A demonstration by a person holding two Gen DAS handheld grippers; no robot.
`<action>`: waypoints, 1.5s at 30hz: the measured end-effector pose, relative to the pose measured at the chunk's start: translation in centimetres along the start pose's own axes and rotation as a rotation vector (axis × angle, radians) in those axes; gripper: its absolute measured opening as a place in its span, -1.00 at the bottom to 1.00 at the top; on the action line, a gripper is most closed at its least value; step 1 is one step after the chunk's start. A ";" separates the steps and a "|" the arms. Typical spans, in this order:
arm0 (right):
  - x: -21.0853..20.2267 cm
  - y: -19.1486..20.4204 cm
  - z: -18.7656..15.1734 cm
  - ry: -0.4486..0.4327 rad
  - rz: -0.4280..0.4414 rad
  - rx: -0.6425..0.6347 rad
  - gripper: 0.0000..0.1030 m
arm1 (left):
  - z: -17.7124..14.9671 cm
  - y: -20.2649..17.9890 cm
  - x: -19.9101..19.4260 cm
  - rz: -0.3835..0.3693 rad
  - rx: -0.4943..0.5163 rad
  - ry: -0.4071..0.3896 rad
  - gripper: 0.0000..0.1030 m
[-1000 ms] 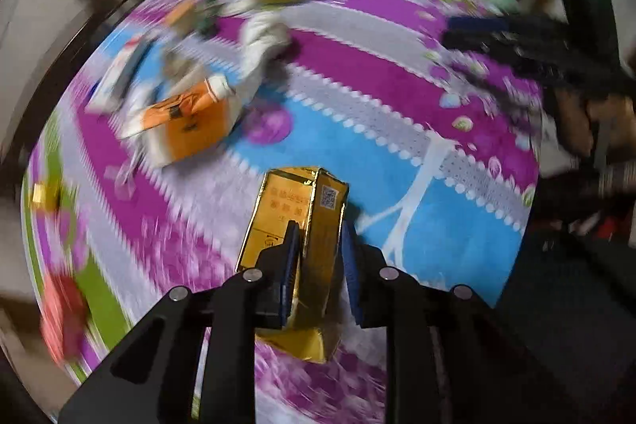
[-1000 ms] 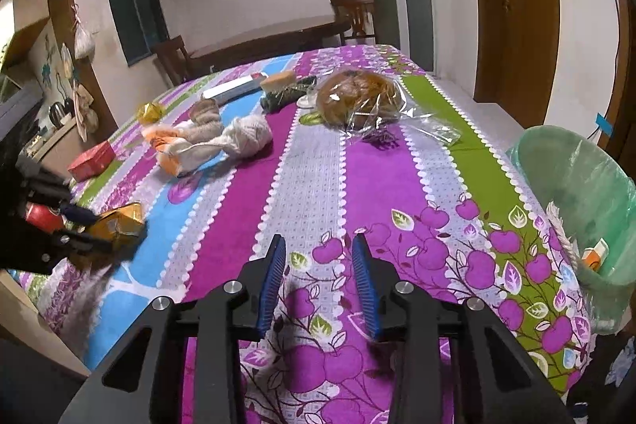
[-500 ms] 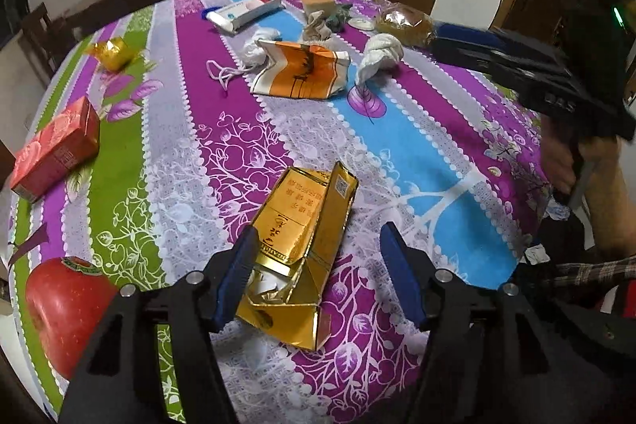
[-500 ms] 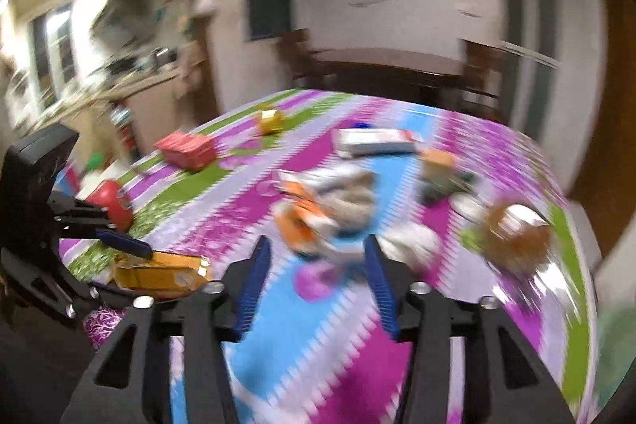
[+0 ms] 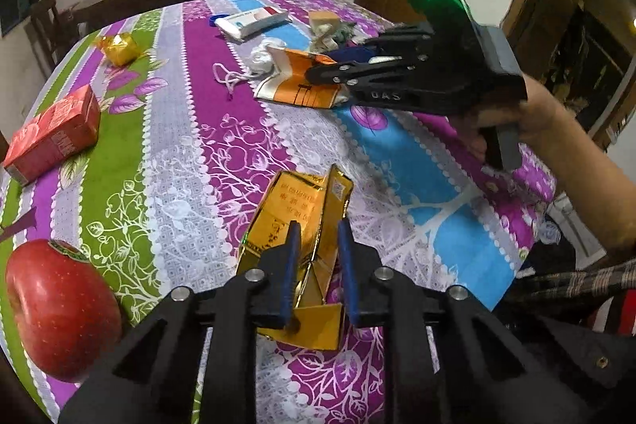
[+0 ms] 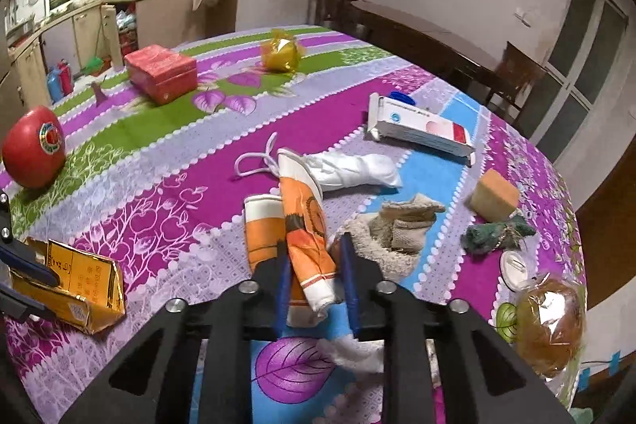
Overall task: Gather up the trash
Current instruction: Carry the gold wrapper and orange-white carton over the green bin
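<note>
A crumpled gold carton (image 5: 306, 201) lies on the flowered tablecloth near the front edge. My left gripper (image 5: 317, 231) straddles its near end, jaws closing tight, blue pads pressed on its folded sides. It shows at the left edge of the right wrist view, left gripper (image 6: 24, 265) on the gold carton (image 6: 79, 285). A crushed orange and white paper cup (image 6: 306, 225) lies mid-table. My right gripper (image 6: 314, 257) is closing on it, pads squeezing its lower end. From the left wrist view the right gripper (image 5: 318, 74) lies over the paper cup (image 5: 302, 90).
On the cloth: a red apple (image 5: 59, 308), a red box (image 5: 55, 134), a gold wrapper ball (image 6: 280, 52), a white toothpaste box (image 6: 421, 130), a white cloth (image 6: 353, 167), a sponge (image 6: 495, 195), bagged bread (image 6: 550, 320). A hand (image 5: 540, 118) holds the right gripper.
Both grippers' jaws went from wide apart to closed, the left on the gold carton. The right gripper swung across the table to the orange cup and gripped it.
</note>
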State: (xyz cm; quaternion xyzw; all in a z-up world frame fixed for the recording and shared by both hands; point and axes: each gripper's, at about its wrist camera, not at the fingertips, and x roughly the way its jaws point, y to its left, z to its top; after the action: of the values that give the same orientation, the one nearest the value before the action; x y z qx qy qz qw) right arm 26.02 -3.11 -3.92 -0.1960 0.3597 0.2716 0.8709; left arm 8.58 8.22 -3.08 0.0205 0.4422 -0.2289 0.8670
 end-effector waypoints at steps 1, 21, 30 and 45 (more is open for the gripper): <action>-0.4 0.0 0.0 -0.016 0.003 0.019 -0.75 | 0.1 0.0 0.0 0.022 -0.003 -0.008 -0.73; -16.7 -3.0 -7.0 -0.269 -0.153 0.298 -0.75 | 6.5 -5.7 -0.2 0.302 0.012 -0.147 -0.75; -19.9 -5.8 -12.3 -0.253 -0.247 0.393 -0.75 | 9.0 -11.0 2.0 0.396 0.118 -0.206 -0.75; -28.3 -9.7 -18.6 -0.309 -0.452 0.470 -0.75 | 12.3 -20.4 4.4 0.347 0.261 -0.279 -0.75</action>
State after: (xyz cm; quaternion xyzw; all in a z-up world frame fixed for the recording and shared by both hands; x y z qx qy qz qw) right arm 5.45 -30.00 5.87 -0.0216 0.2238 0.0085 0.9744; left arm 11.65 -14.58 4.35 0.1758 0.2748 -0.1324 0.9360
